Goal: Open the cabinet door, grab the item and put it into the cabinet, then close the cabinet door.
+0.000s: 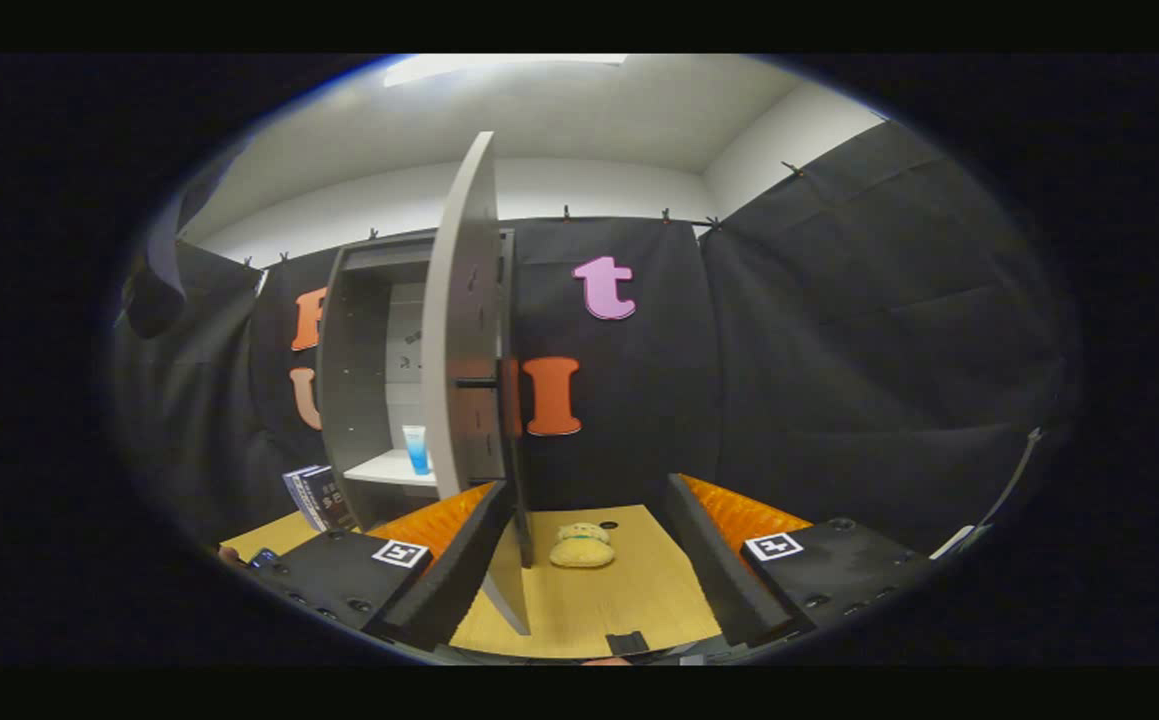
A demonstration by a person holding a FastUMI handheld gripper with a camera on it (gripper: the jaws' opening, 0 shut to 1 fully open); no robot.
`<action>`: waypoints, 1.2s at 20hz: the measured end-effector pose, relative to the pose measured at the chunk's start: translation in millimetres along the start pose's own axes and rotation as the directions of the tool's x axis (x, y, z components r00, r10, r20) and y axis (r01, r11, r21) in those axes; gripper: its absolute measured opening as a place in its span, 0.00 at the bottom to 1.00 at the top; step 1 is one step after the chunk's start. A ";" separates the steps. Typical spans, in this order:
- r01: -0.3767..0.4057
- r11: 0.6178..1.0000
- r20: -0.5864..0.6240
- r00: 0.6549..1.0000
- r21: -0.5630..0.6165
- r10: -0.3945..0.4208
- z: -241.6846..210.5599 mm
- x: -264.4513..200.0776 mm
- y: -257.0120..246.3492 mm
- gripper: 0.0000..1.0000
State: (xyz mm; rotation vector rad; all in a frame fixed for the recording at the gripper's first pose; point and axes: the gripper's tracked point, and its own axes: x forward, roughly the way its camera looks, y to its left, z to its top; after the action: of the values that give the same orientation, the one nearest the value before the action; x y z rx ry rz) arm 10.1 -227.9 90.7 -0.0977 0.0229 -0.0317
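Observation:
The grey cabinet (354, 400) stands at the back left of the wooden table (629, 600). Its door (464, 330) is swung wide open and faces me edge-on, with a dark handle (474, 382) sticking out. The door's lower edge runs down just inside my left finger (459, 570). My gripper (587, 490) is open, with nothing pressed between its fingers. A small yellow plush toy (582, 546) lies on the table between the fingers, a little beyond their tips and to the right of the door. A blue and white tube (416, 449) stands on the white shelf (394, 468) inside the cabinet.
Dark books (319, 497) lean against the cabinet's left side. Black cloth walls close the booth behind and to the right. A small dark round mark (609, 524) shows on the table just beyond the toy.

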 end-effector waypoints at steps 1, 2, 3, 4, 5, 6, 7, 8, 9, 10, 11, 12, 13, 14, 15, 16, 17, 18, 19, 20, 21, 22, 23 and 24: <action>0.006 1.000 -0.002 1.000 0.009 -0.006 -0.5 10.7 -4.1 1.00; 0.011 1.000 -0.002 1.000 0.017 -0.011 -0.5 21.3 -9.0 0.99; 0.008 1.000 -0.001 1.000 0.024 -0.008 -0.4 29.4 -12.2 0.98; -0.001 0.999 -0.003 1.000 0.032 0.001 -1.6 40.3 -13.3 0.98; -0.013 0.999 -0.007 1.000 0.041 0.014 -2.6 48.5 -13.1 0.98; -0.031 0.998 -0.012 0.999 0.051 0.031 -4.8 56.1 -10.2 0.98; -0.047 0.997 -0.018 0.999 0.060 0.048 -7.8 64.1 -5.9 0.98; -0.060 0.996 -0.023 0.998 0.065 0.062 -9.2 71.3 -2.7 0.98; -0.071 0.995 -0.025 0.997 0.067 0.072 -9.6 79.2 0.4 0.98; -0.076 0.995 -0.029 0.997 0.063 0.078 -11.1 85.3 2.4 0.98; -0.079 0.995 -0.035 0.996 0.056 0.081 -12.2 90.2 3.3 0.98; -0.083 0.995 -0.039 0.996 0.054 0.085 -13.5 94.5 5.0 0.98; -0.090 0.994 -0.043 0.995 0.056 0.092 -14.1 97.4 8.4 0.98; -0.096 0.994 -0.048 0.994 0.058 0.099 -15.8 100.0 12.1 0.98; -0.084 0.995 -0.051 0.995 0.053 0.086 -17.6 103.5 10.0 0.98; -0.072 0.996 -0.051 0.996 0.047 0.075 -17.6 105.6 8.0 0.97; -0.066 0.997 -0.050 0.996 0.044 0.068 -17.4 103.8 7.7 0.97; -0.070 0.997 -0.048 0.996 0.040 0.072 -17.0 103.9 9.3 0.97; -0.072 0.997 -0.043 0.996 0.032 0.074 -15.5 103.7 10.1 0.97; -0.072 0.997 -0.040 0.997 0.022 0.073 -15.3 103.6 11.1 0.97; -0.069 0.998 -0.036 0.997 0.007 0.069 -12.7 103.8 12.6 0.97; -0.061 0.998 -0.028 0.998 -0.014 0.061 -11.4 102.8 14.0 0.97; -0.054 0.998 -0.020 0.998 -0.038 0.053 -9.4 102.1 17.4 0.97; -0.048 0.997 -0.015 0.999 -0.059 0.047 -7.8 100.8 21.6 0.97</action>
State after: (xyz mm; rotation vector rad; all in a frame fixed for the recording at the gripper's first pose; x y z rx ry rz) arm 111.3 -210.5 78.7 -0.1562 0.0401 0.0156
